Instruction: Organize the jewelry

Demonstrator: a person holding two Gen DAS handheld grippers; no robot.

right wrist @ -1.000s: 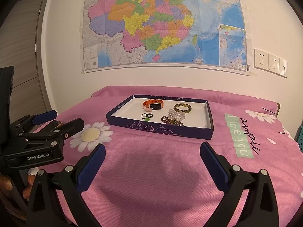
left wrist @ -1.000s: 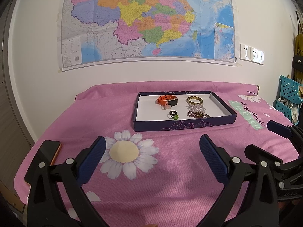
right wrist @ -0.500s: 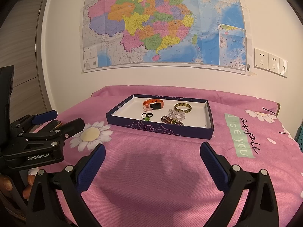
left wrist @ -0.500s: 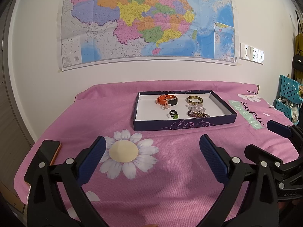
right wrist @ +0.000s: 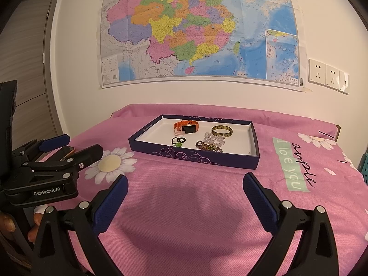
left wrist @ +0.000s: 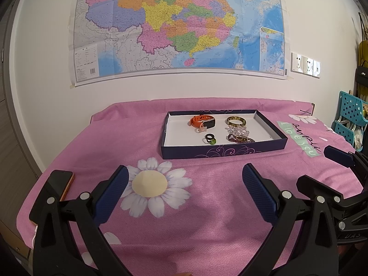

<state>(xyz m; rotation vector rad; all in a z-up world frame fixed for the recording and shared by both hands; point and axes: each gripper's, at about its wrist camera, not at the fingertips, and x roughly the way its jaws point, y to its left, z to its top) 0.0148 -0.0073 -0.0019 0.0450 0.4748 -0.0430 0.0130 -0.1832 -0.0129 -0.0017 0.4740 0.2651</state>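
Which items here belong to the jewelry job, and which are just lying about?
Job: tray, orange watch, bangle, clear bracelet, dark bracelet, rings.
Lying about: phone, map, sockets, blue basket.

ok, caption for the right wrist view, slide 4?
Open right claw above pink cloth, facing tray holding watch, bangle and rings.

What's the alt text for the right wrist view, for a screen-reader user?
A shallow dark-blue cardboard tray on a pink floral tablecloth holds an orange-strapped smartwatch, a mottled green bangle, a clear bead bracelet and rings. The open right gripper hovers empty before it; the left gripper sits at left, under a wall map.
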